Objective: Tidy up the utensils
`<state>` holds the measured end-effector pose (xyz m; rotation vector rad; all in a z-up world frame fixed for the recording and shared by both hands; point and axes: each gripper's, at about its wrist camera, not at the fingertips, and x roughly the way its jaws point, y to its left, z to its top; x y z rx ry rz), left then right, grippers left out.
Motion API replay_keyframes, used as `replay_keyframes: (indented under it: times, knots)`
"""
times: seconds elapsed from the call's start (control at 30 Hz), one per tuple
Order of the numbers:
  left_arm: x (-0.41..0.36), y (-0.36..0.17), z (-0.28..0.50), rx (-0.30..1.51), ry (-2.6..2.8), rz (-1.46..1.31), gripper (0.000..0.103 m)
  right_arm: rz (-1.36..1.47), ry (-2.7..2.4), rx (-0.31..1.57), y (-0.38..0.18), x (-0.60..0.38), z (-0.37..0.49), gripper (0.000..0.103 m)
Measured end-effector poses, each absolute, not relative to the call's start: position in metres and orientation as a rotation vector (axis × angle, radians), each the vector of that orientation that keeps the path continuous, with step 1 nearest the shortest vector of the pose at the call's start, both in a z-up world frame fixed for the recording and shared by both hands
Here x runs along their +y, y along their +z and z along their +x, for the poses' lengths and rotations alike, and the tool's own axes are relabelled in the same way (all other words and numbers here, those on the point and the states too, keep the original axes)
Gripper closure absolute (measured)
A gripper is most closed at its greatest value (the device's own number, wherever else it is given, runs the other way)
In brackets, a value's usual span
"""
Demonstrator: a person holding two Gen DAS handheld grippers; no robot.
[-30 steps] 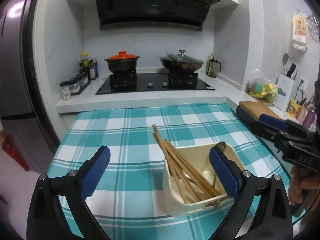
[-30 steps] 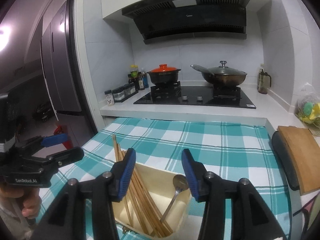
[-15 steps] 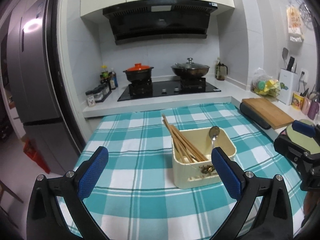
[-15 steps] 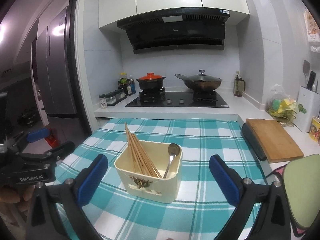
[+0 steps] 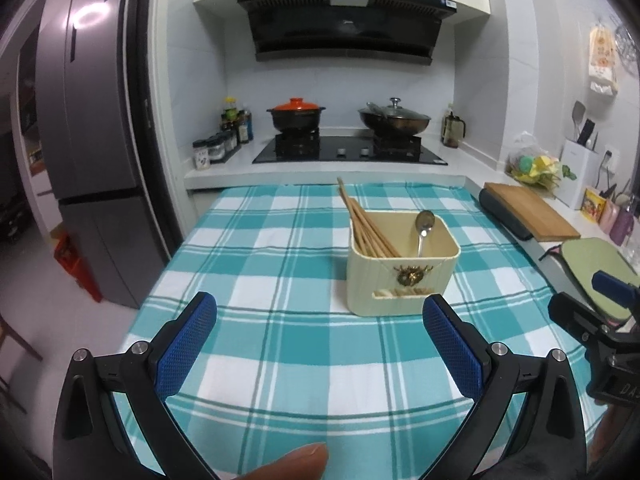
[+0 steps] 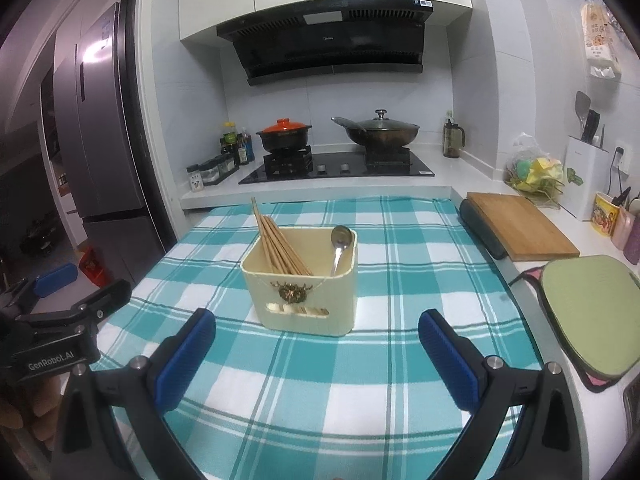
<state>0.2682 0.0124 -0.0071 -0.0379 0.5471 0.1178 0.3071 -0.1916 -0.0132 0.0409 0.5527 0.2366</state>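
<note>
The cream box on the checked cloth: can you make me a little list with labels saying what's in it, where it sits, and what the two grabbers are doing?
holder: cream plastic box with a gold ornament on its front
inside, one side: bundle of brown wooden chopsticks, leaning
inside, other side: silver metal spoon, bowl end up
sits on: teal and white checked tablecloth
left gripper: open, holding nothing
right gripper: open, holding nothing, apart from the box
behind: black pot with orange lid on the stove

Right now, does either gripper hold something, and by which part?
Nothing is held. The left gripper and the right gripper are both open, short of the cream plastic utensil box.
</note>
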Motion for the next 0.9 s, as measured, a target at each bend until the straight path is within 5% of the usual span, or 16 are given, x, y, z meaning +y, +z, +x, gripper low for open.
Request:
replay_keyframes:
  times: [0.9]
  knots:
    - [0.009, 0.005, 0.222, 0.589, 0.127, -0.005, 0.0, -0.077, 0.219, 0.553, 0.013, -0.157, 0.24, 0.0]
